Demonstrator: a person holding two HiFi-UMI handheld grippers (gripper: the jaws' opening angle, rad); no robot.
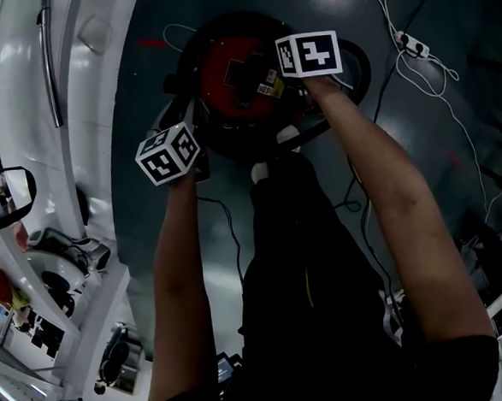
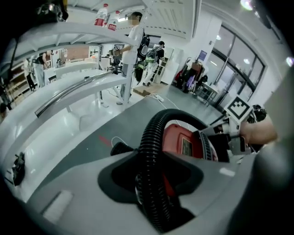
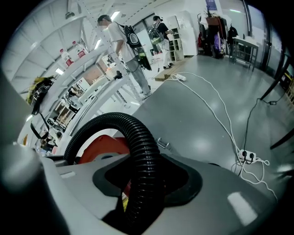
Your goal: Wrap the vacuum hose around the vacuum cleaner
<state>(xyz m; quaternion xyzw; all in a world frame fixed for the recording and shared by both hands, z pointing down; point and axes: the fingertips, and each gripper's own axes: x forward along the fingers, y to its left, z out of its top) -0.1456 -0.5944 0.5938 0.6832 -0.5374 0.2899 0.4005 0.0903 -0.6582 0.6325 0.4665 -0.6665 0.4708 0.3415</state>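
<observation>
**Operator:** Where is the vacuum hose (image 2: pixel 150 137)?

**Technician:** It arcs over the vacuum cleaner (image 1: pixel 238 76); left gripper (image 2: pixel 151 186) and right gripper (image 3: pixel 140 190) each clamp it, apparently firmly. Keep both grips, lay the loop low against the body, avoid kinks

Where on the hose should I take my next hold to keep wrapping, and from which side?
Take the hose on its free ribbed arch, from above and across its width. That stretch stands clear over the red vacuum cleaner, between the left claw and the right claw, which both grip it that way; the ribs should keep pads from slipping.
</observation>
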